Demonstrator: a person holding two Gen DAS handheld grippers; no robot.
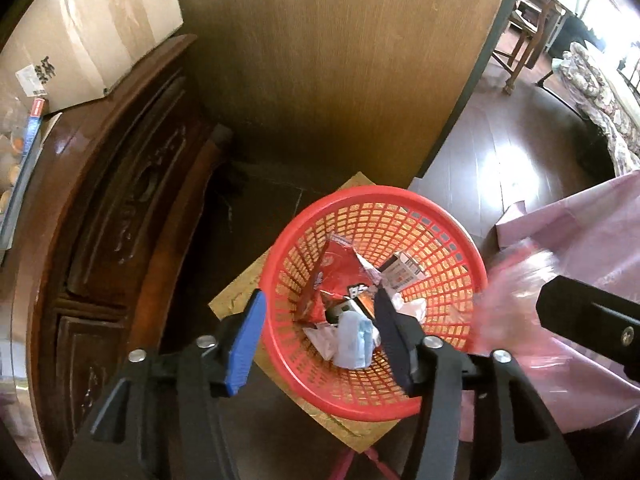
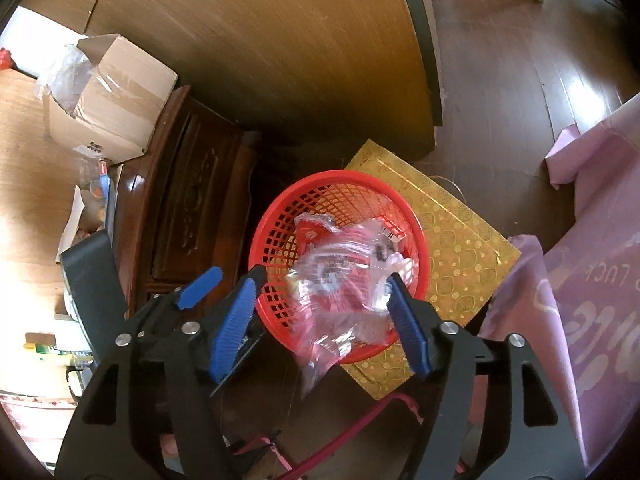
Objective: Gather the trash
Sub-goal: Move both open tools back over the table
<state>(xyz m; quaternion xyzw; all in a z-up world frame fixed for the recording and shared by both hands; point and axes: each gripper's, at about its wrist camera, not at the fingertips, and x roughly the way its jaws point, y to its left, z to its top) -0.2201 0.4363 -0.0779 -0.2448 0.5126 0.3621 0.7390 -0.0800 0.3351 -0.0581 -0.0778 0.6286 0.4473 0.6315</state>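
Red lattice plastic formed the waste basket (image 1: pixel 376 240), which stood on a gold patterned sheet (image 2: pixel 460 240) laid on the dark wooden floor (image 2: pixel 520 92), just beside a carved dark-wood cabinet (image 1: pixel 120 208). Inside it lay the collected trash: a red foil wrapper (image 1: pixel 340 276), a pale blue piece (image 1: pixel 354 340), crumpled white scraps and a small printed carton (image 1: pixel 404 272). A crinkled clear plastic bag (image 2: pixel 340 292), blurred, hung over the near side of the basket between the fingers of the right tool (image 2: pixel 324 320); those blue-padded jaws stood wide, one edge of the bag near the right-hand pad, though whether it touched could not be told. The left tool (image 1: pixel 316 340) was also spread wide above the basket's near rim, with nothing between its fingers. Behind the basket rose a tall wooden panel (image 1: pixel 340 60), and on top of the cabinet sat a cardboard box (image 1: pixel 92 32). Pink cloth (image 1: pixel 592 240) draped down at the right of both views. The left wrist view alone showed the basket's contents plainly, plus a wooden chair (image 1: pixel 524 20) and a floral sofa (image 1: pixel 600 96) in the bright room beyond; there the bag appeared only as a pink blur at the right, beside a black bar of the other tool. The right wrist view alone showed the box standing open with plastic film inside, the gold sheet's full pattern, lettering on the pink cloth, and the left tool at its left edge.
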